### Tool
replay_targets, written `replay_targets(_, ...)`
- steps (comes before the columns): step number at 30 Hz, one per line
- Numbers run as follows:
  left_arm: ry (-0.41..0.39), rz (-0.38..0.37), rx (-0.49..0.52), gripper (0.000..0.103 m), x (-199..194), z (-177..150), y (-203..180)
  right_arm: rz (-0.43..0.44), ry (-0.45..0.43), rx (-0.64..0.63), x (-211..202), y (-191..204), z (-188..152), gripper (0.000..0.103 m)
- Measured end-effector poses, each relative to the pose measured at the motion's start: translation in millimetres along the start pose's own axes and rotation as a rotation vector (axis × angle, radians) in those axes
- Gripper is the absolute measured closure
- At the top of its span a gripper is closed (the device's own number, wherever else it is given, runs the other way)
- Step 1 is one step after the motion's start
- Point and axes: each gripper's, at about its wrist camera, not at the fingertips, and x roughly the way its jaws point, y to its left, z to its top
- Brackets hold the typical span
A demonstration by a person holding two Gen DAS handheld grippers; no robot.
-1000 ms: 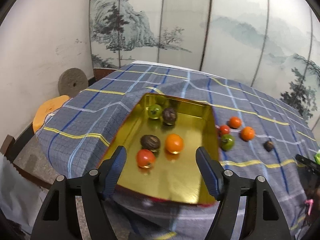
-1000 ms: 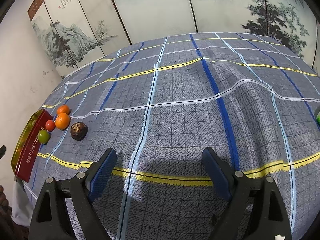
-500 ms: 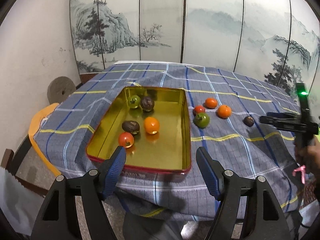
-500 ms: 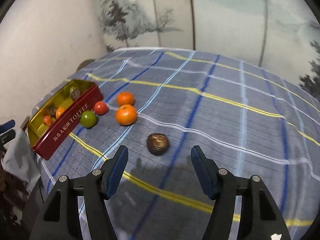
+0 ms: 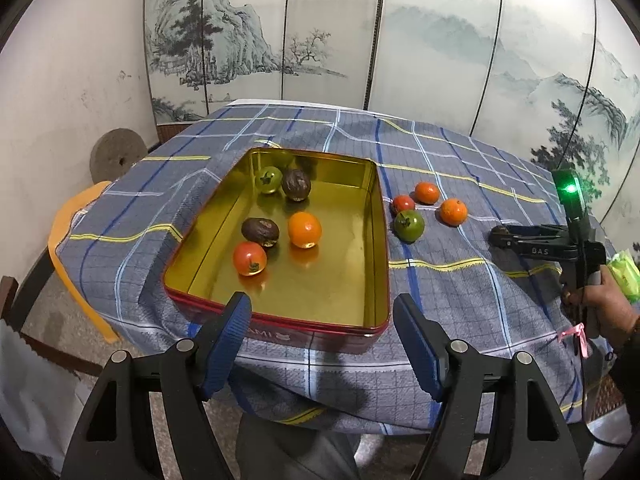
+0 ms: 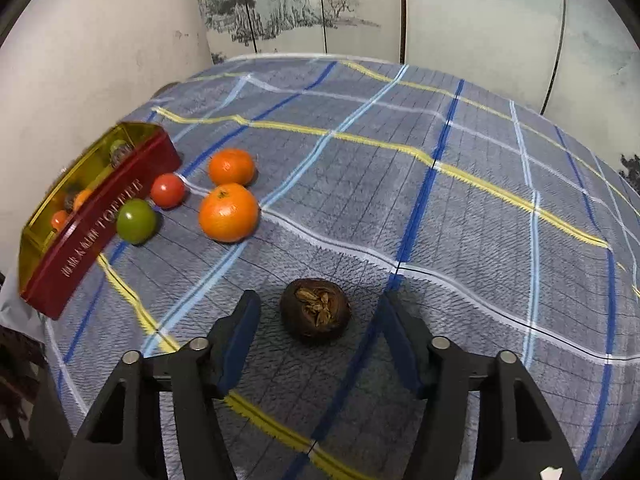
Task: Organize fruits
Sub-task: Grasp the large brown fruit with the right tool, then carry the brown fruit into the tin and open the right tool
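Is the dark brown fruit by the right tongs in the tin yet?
Out. The dark brown fruit lies on the tablecloth between the open right tongs, apart from the tin.

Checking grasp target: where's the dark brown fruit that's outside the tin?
Right wrist view: the dark brown fruit lies on the tablecloth between the open right tongs, untouched, right of the nearer orange.

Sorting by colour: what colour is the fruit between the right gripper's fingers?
Dark brown round fruit; right wrist view.
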Motion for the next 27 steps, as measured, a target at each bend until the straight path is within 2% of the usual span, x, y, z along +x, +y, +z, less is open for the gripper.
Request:
replay_targets(1,0.0,0.0,0.0,0.029,0.3,-0.2,-0.2,-0.002,-0.008,-0.008,-0.2,0.5,-0.5,0.051)
replay_targets(3,-0.001,0.002,-0.001,0.029,0.6,-0.2,-0.3,-0.011,-0.01,-0.021,-5.5,-3.7,-4.8,0.07)
replay_targets(7,-0.013,0.006,-0.018,0.029,-2.2,0.0,3.0,-0.01,-0.031,-0.012,-18.7,-1.6,-10.9,0.07)
replay_targets(13,-0.031,0.005,-0.076,0.029,-7.0,2.5,20.3,0.07,-0.127,0.03,-65.6,18.6,-29.9,0.07)
replay_targets(16,-0.029,0.017,-0.088,0.029,-8.0,1.1,26.4,0.107,-0.156,0.012,-90.5,32.9,-36.5,0.07)
replay_targets(24,-0.034,0.06,-0.094,0.029,-14.4,-7.0,39.8,0.203,-0.184,-0.081,-111.5,105.0,-15.7,0.07)
replay_targets(25,-0.034,0.069,-0.092,0.029,-14.9,-8.0,41.2,0.207,-0.182,-0.092,-95.9,122.4,1.1,0.07)
replay_targets(27,-0.036,0.088,-0.087,0.029,-16.7,-9.9,44.8,0.227,-0.178,-0.119,-89.7,145.7,10.7,0.07)
